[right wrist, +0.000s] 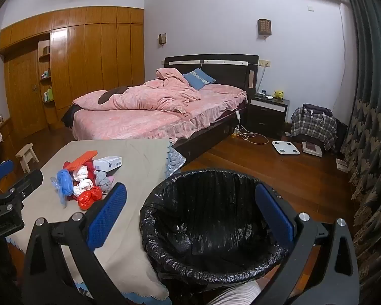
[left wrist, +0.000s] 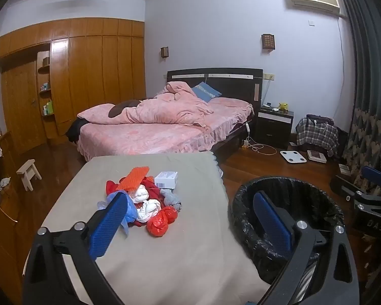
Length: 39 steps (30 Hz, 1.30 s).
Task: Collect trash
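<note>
Spreading wide with nothing between its blue textured pads, the left gripper (left wrist: 190, 218) hangs above a table (left wrist: 165, 249) draped in a plain beige cloth, and the right gripper (right wrist: 190, 216) is just as wide and just as empty over the trash bin (right wrist: 210, 274) beside that table. The trash pile (left wrist: 144, 200) lies ahead of the left gripper near the table's middle, its blue bag edge just behind the left pad in that view; from the right wrist it sits off to the left, well apart. It is a soft heap: crumpled red plastic bags, white wadded tissue, a grey rag, an orange ridged sheet on top, and a crisp white box (left wrist: 166, 179) touching the far side. The bin is round, lined with glossy wrinkled black film (inside looks bare). Beyond stand a pink bed (left wrist: 165, 124), a wooden wardrobe (left wrist: 89, 76), dark plank flooring and patterned curtains (right wrist: 368, 127).
</note>
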Motion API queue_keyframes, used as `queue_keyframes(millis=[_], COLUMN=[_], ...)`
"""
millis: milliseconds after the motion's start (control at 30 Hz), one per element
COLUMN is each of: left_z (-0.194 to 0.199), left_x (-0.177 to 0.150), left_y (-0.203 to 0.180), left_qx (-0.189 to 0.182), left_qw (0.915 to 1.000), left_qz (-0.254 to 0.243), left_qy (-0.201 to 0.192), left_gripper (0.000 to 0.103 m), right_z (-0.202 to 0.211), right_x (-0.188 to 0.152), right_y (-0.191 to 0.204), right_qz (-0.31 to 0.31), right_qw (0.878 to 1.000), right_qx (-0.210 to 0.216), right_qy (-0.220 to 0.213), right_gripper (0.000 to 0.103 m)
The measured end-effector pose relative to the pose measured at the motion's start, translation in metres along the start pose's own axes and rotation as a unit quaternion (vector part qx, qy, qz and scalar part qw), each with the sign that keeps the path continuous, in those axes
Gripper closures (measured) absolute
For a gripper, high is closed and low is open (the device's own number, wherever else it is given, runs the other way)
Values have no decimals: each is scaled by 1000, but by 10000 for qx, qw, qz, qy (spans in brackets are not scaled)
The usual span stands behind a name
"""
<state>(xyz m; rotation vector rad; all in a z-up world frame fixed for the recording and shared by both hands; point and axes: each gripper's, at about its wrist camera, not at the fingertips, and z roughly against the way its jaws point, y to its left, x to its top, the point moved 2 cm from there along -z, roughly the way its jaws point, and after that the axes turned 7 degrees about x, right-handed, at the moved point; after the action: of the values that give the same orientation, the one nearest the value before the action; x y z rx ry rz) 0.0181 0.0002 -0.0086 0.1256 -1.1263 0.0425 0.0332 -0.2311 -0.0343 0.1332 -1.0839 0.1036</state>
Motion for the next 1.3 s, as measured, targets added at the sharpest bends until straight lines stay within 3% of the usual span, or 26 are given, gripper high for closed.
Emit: queue_keyframes(millis=[1300], left_z=[-13], left_x=[-12], left_y=[5], left_qx=[70], left_qw=[10000], left_qz=[28], left_qy=[41], left_gripper=[6], right_z=[-2], right_x=[-1], right_y=[-1], right_qz=[-1], right_qw=[10000], right_qx=[-5], right_qy=[59], right_gripper=[5])
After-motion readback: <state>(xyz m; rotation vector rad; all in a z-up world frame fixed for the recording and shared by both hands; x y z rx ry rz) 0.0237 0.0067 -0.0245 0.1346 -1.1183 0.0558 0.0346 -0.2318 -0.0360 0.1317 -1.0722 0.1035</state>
